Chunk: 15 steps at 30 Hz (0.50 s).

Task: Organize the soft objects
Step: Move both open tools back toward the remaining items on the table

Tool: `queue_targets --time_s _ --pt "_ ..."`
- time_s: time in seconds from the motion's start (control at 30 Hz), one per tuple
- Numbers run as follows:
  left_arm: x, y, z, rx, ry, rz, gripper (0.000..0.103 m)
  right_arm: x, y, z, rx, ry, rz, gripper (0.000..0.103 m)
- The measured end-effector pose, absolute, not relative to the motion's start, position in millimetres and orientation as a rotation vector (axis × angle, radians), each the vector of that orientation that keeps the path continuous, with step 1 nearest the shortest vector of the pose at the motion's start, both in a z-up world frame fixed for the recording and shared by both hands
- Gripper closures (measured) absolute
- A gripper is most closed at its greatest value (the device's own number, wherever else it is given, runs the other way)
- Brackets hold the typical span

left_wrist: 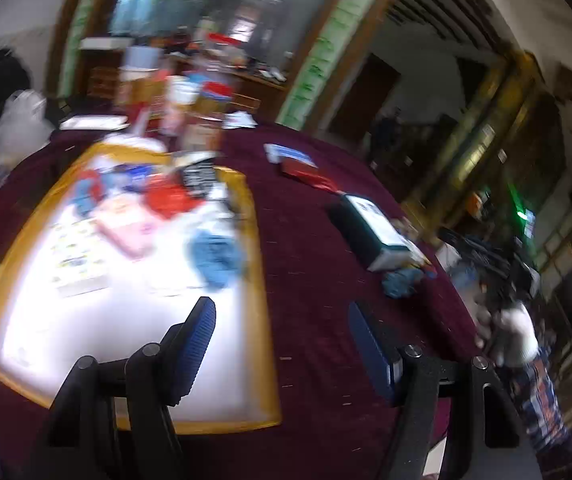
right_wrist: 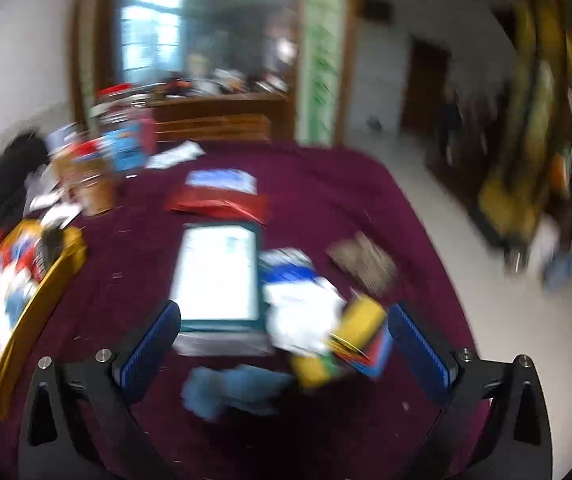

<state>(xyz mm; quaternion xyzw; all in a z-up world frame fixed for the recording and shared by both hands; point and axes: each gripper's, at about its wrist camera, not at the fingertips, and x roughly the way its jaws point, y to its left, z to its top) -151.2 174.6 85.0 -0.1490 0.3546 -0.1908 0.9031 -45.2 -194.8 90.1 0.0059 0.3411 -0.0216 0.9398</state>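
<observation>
Both grippers are spread and empty; lower the right gripper (right_wrist: pixel 281 344) squarely over the crumpled blue cloth (right_wrist: pixel 233 394) on the maroon-covered counter (right_wrist: pixel 326 200), left gripper (left_wrist: pixel 281 344) clear.

Both views motion-smeared. Items in yellow tray (left_wrist: pixel 253 240) unreadable blobs; tray's left edge cut off in right view. Jars at table's (right_wrist: pixel 326 184) far edge too blurred to ID.

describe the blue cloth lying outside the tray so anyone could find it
On the dark red tablecloth, find the teal-edged box with a white top right of the yellow-rimmed tray. The crumpled blue cloth lies at the box's near end, soft and shapeless beside stiff packets.
</observation>
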Motion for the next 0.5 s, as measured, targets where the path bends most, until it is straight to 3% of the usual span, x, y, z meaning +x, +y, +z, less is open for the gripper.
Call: queue_targets --time_s 0.23,0.37,0.5 --pt "-148.9 110.3 87.7 -0.228 0.788 -0.459 0.031 1.1 -266.0 56.5 0.341 0.754 0.014 0.000" --pt "-145.3 93.5 86.3 -0.180 0.817 -0.444 0.031 0.8 -269.8 45.9 0.432 0.666 0.131 0.000" --pt "-136.6 77.3 82.1 -0.140 0.831 -0.445 0.031 10.3 -257.1 32.9 0.417 0.732 0.200 0.000"
